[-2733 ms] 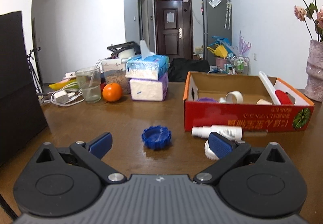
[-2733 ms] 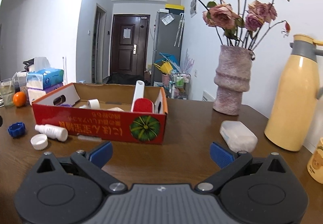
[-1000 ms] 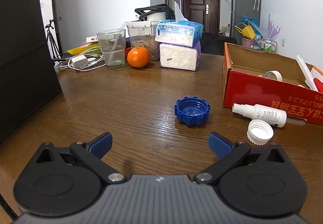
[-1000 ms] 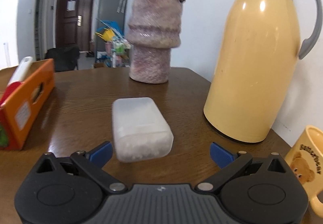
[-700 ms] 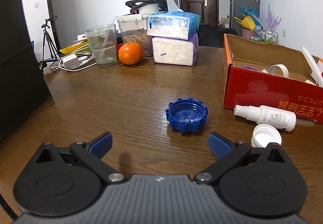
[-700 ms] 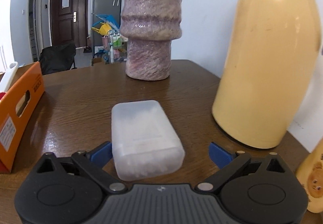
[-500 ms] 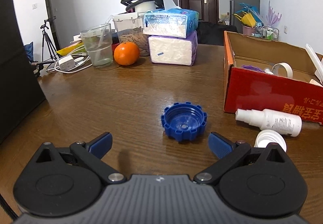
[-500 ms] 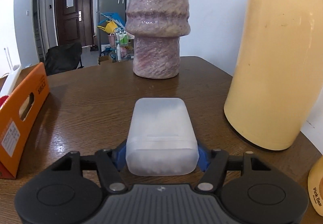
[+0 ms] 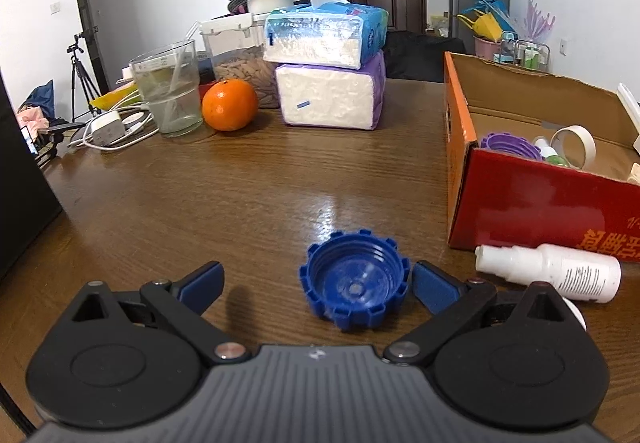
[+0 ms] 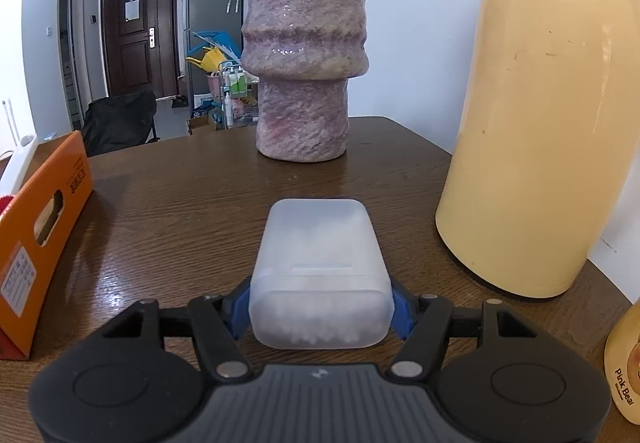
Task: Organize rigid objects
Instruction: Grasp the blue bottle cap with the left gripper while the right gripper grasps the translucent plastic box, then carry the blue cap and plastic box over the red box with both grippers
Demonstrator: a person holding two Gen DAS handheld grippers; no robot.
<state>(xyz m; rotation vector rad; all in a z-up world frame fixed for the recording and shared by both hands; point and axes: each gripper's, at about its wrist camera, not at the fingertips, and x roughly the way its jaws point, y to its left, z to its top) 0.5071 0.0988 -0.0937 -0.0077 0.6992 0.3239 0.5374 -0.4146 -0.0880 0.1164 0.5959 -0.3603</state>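
On a brown wooden surface (image 9: 240,195), the left gripper (image 9: 316,283) sits low with its jaws spread wide. A blue ridged bottle cap (image 9: 355,289) lies open side up between its fingers, off centre: it is just beside the finger on the right of the view, perhaps touching it, and well apart from the other one. The cap is round, so it has no long axis to line up with. To close evenly, this gripper would likely need to shift toward the right of its view.

Further right, a red cardboard box (image 9: 540,203) stands open, already holding small items. A white spray bottle (image 9: 552,275) lies on its side against the box front.

The right gripper (image 10: 320,313) pinches a frosted white plastic case (image 10: 318,275) across its short width. The case's long axis points straight ahead, away from the gripper, toward a pink stone vase (image 10: 304,51). The box's orange end (image 10: 40,227) lies to the left of this view.
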